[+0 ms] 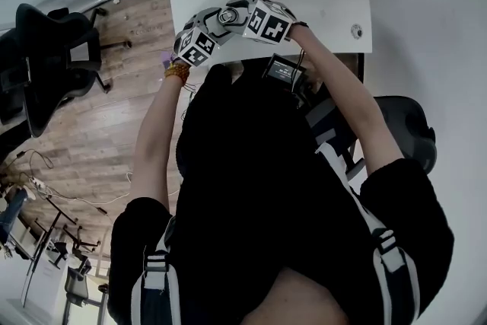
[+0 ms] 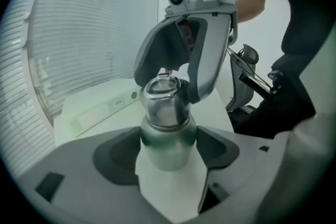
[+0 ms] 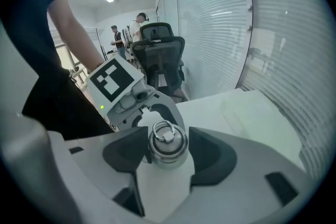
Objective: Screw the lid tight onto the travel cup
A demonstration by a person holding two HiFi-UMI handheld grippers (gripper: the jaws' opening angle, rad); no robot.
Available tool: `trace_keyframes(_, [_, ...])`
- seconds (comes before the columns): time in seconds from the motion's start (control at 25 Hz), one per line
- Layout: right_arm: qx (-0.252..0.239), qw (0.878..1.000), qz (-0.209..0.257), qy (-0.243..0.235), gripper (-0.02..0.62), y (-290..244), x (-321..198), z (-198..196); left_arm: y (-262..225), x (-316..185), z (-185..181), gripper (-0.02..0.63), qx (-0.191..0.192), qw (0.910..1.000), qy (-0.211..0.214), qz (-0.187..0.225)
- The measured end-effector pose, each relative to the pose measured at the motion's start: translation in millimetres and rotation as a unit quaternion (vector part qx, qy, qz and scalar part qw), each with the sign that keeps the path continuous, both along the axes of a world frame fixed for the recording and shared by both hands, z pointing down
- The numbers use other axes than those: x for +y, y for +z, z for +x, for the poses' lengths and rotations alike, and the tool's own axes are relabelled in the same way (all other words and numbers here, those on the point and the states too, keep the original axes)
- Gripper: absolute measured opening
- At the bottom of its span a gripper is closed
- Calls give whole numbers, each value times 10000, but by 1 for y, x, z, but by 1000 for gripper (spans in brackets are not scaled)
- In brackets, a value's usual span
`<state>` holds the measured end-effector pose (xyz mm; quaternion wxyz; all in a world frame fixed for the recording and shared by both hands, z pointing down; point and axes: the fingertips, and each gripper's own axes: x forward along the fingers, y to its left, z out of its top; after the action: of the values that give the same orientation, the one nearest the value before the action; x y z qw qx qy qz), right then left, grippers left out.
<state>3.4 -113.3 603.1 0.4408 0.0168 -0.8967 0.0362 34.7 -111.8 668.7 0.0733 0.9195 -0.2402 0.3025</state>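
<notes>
The white table (image 1: pixel 335 4) fills the top of the head view, and a person in black stands at its near edge with both arms stretched forward. A black office chair (image 1: pixel 53 49) stands on the wood floor at the left, well apart from the table.

The two tools meet over the near part of the table. The left gripper (image 2: pixel 168 152) is clenched on the travel cup (image 2: pixel 168 139): its dark pads press the metal body from both sides, just under the shoulder. The cup stands roughly upright between them (its base is hidden behind the jaws).

The right gripper (image 3: pixel 167 150) reaches in from the opposite side, and its jaws straddle the top of the cup. Its pads sit against the steel lid (image 2: pixel 164 102), grasping it on either side. The lid is on the cup's mouth. A small wire ring (image 3: pixel 164 131) lies on top of the lid.
</notes>
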Motion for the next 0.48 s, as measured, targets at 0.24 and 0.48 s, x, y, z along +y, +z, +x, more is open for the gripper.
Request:
trace_keyframes(0.24, [478, 9969, 200, -586, 236, 5, 5, -3, 3, -1, -2, 337, 60, 9992, -391, 33])
trace_keyframes(0.48, [373, 9880, 794, -1268, 235, 6, 12, -3, 5, 1, -4, 336, 89, 9999, 75, -112])
